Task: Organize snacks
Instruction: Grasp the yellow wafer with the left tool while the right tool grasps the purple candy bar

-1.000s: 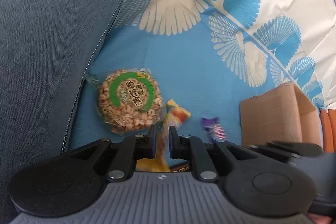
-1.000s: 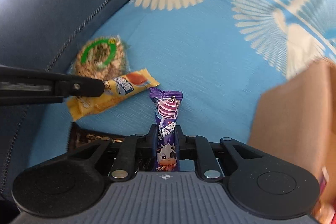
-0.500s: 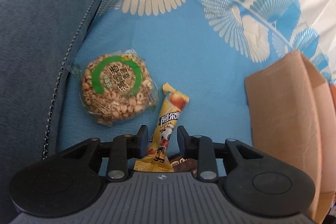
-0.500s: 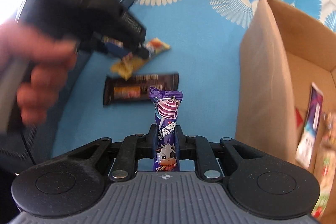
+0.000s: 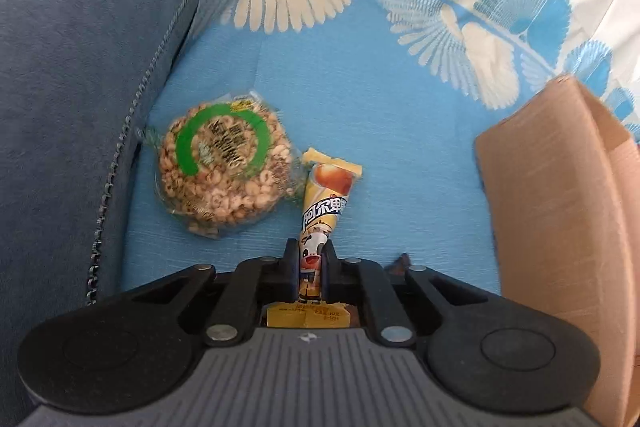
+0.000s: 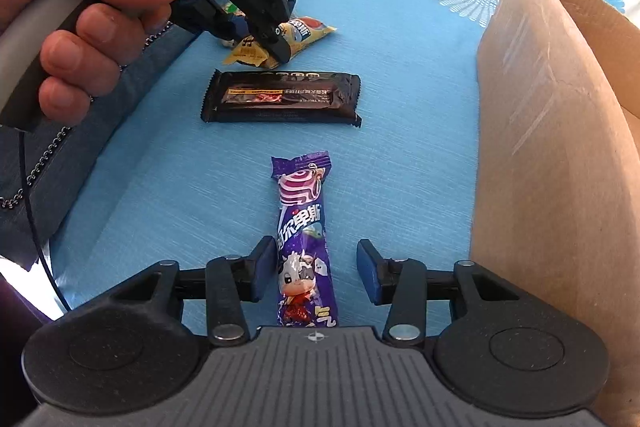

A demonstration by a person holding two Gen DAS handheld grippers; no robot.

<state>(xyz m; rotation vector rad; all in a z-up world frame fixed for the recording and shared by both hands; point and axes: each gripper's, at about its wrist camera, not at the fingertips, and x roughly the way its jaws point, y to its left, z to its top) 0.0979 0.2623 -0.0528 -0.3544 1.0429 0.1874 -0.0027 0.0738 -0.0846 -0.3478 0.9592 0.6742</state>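
Gripping the yellow candy stick (image 5: 326, 205) firmly, the left gripper (image 5: 311, 259) should lift it toward the cardboard box (image 6: 560, 147); the right gripper (image 6: 316, 267) jaws, just opening, stand apart around the purple candy stick (image 6: 302, 235) on the blue cloth (image 6: 400, 67).

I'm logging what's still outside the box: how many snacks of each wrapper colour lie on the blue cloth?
Yellow candy stick: 1
Purple candy stick: 1
Black bar: 1
Clear round cereal cake pack with green ring: 1
Total: 4
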